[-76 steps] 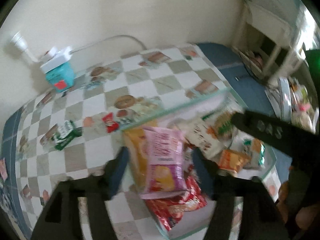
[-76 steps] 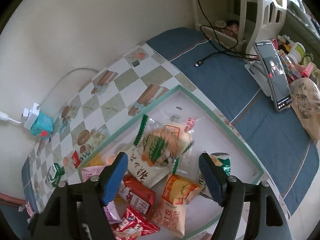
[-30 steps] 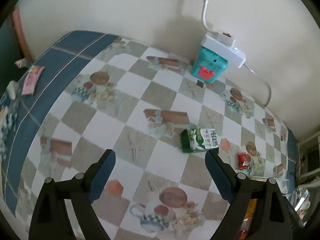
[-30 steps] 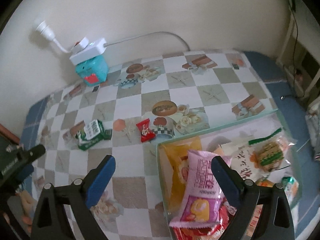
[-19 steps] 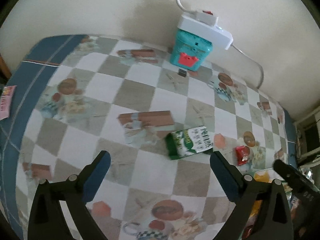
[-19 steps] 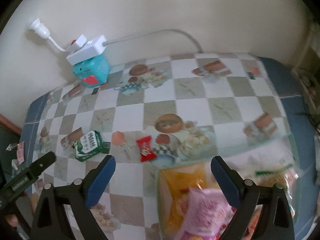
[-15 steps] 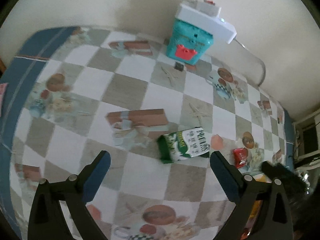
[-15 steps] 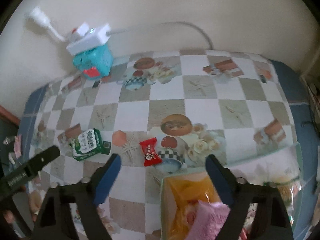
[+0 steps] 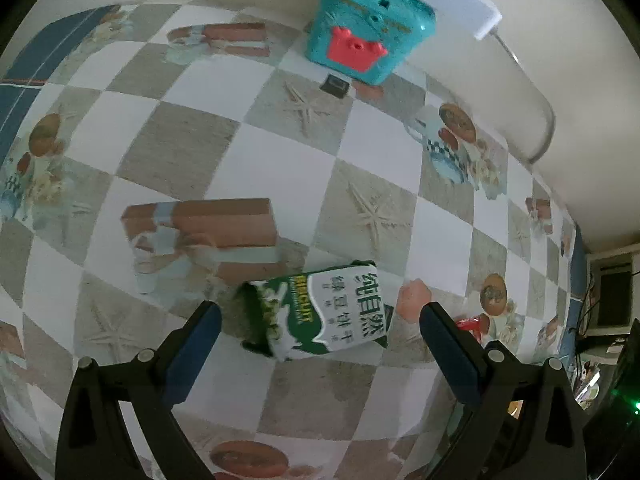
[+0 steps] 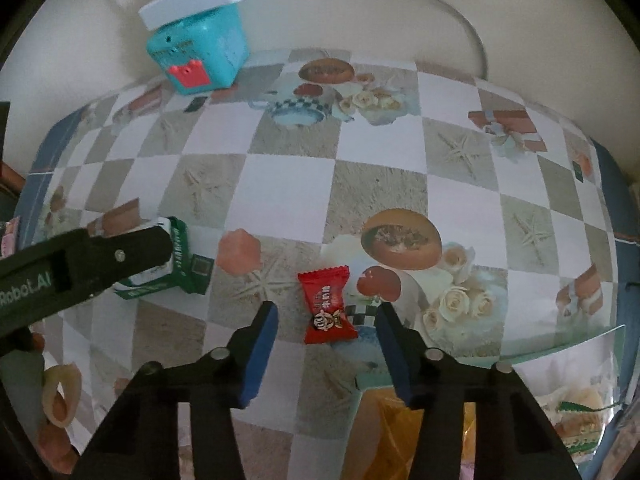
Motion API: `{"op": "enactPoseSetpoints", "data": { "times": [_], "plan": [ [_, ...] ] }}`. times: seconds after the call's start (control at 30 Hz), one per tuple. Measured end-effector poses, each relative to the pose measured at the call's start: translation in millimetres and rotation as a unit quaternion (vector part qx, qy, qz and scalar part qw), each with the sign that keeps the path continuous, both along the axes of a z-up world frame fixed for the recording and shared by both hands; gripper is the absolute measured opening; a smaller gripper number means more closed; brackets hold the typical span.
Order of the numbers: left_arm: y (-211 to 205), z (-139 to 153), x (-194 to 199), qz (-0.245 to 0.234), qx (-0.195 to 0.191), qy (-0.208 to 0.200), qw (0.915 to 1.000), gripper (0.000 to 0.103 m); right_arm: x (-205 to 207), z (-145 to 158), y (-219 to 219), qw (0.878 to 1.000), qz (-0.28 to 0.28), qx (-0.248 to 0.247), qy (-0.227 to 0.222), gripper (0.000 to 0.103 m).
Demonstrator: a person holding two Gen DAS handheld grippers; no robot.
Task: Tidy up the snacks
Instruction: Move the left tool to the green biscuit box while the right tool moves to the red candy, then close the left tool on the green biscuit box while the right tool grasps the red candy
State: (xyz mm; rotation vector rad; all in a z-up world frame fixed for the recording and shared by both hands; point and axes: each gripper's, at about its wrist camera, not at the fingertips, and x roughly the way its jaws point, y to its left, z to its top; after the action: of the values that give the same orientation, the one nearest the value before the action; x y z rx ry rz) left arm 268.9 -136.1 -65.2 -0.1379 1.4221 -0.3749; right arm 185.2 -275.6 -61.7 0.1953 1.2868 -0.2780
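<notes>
A green and white snack pack (image 9: 322, 316) lies flat on the checkered tablecloth, between the open fingers of my left gripper (image 9: 318, 328). In the right wrist view the same pack (image 10: 176, 260) is partly hidden behind the left gripper's finger (image 10: 120, 254). A small red wrapped candy (image 10: 326, 304) lies on the cloth between the open fingers of my right gripper (image 10: 326, 322). The clear snack bin (image 10: 560, 344) with a teal rim holds several snack bags at the lower right.
A teal box (image 9: 366, 46) with a white power strip on top stands against the wall; it also shows in the right wrist view (image 10: 198, 54). A white cable (image 10: 460, 8) runs along the wall. The red candy (image 9: 470, 324) peeks past the left gripper's right finger.
Both grippers left the bin and swung over to the cloth. The left one has come down around the green pack, the right one around the red candy. Both stay open.
</notes>
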Motion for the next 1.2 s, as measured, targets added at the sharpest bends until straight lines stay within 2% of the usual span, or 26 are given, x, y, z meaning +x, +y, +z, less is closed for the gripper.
{"op": "enactPoseSetpoints", "data": {
  "times": [0.13, 0.3, 0.5, 0.63, 0.87, 1.07, 1.2],
  "plan": [
    [-12, -3, -1, -0.009, 0.019, -0.009, 0.9997, 0.097, 0, -5, -1, 1.0, 0.001, 0.006, 0.001, 0.038],
    [-22, -4, -4, -0.018, 0.046, -0.028, 0.9984, 0.073, 1, -7, -1, 1.0, 0.004, 0.001, 0.003, 0.032],
    [-19, -4, -8, -0.012, 0.042, -0.03, 0.9986, 0.071, 1, -8, 3, 1.0, 0.006, -0.005, 0.005, 0.027],
    [-1, -3, -16, 0.005, 0.029, -0.025, 0.9992, 0.071, -5, -1, 5, 1.0, 0.003, 0.001, -0.005, 0.027],
    [38, -2, -39, 0.063, -0.01, -0.016, 0.9979, 0.071, -27, 34, 18, 0.999, 0.003, 0.018, -0.051, 0.027],
    [66, 17, -71, 0.091, 0.002, -0.039, 0.9951, 0.071, -55, 60, 41, 0.996, 0.001, 0.029, -0.085, 0.027],
    [83, 29, -91, 0.106, -0.003, -0.048, 0.9932, 0.071, -73, 74, 55, 0.994, -0.005, 0.03, -0.104, 0.027]
  ]
}}
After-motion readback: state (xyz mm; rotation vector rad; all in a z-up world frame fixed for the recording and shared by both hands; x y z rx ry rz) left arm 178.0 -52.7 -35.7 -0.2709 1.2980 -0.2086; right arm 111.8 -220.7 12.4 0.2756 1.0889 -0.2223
